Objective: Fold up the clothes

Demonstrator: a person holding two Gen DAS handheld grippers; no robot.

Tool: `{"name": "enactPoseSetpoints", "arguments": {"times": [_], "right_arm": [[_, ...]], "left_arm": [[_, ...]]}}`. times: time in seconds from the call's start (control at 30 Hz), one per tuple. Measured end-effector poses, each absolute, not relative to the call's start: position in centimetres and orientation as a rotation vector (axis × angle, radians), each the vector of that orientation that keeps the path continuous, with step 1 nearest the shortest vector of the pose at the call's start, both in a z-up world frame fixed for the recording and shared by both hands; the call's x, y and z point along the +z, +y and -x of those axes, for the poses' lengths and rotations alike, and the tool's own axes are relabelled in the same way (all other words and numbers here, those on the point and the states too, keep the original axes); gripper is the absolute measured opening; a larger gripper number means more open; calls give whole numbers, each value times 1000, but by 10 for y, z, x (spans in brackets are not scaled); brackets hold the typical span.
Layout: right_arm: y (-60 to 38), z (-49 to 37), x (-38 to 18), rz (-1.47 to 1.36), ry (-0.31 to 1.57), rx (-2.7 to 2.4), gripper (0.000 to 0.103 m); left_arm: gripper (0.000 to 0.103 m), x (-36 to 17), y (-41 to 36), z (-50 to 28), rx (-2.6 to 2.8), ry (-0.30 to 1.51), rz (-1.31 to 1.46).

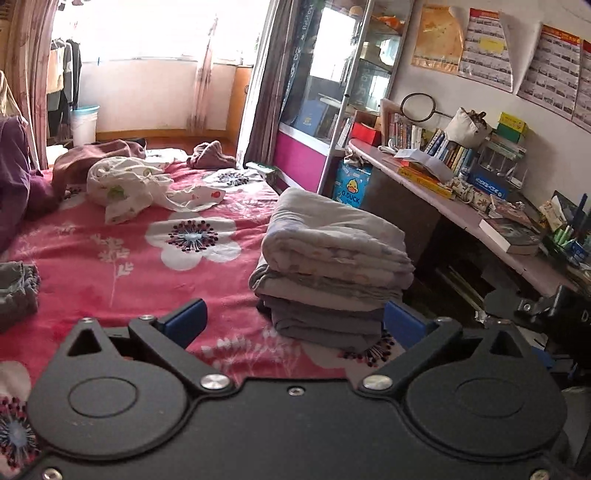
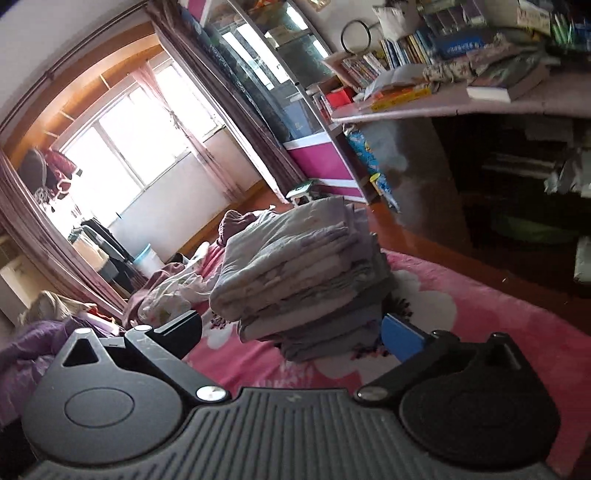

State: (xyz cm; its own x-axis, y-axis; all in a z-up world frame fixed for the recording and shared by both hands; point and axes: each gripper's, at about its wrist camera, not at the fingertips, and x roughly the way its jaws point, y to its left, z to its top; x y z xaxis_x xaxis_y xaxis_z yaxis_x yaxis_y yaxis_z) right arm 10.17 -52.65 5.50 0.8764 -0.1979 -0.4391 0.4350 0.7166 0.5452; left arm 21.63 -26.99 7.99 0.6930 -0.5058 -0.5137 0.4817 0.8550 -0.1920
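Note:
A stack of folded grey and pale lilac clothes (image 1: 332, 266) sits on the pink flowered bedspread (image 1: 110, 258) near the bed's right edge; it also shows in the right wrist view (image 2: 303, 273). My left gripper (image 1: 295, 321) is open and empty, just in front of the stack. My right gripper (image 2: 291, 332) is open and empty, tilted, its fingers on either side of the stack's lower front. Unfolded clothes lie farther up the bed: a white printed garment (image 1: 129, 184), a brown one (image 1: 92, 158) and a grey piece (image 1: 16, 295) at the left edge.
A cluttered desk (image 1: 461, 206) with books stands right of the bed, with a dark gap under it. A glass cabinet (image 1: 332, 92) and a window (image 1: 147, 33) are at the back. A purple quilt (image 1: 14, 177) is heaped at the left.

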Motion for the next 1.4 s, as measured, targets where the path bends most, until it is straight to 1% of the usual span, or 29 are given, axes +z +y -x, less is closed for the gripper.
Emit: {"name": "enactPoseSetpoints", "arguments": {"times": [0.33,0.63,1.4], "right_arm": [[-499,-74,68,-598,385,-412,103],[-484,-65,75,-528,429,-467,103],[-482,-57,63,-545,460,-472,103]], "left_arm": [[103,83,-264,-186,-563,555,-64],[103,89,-265,-174,-581,544,-78],[103,74,-266,-168,-591,607,-72]]}}
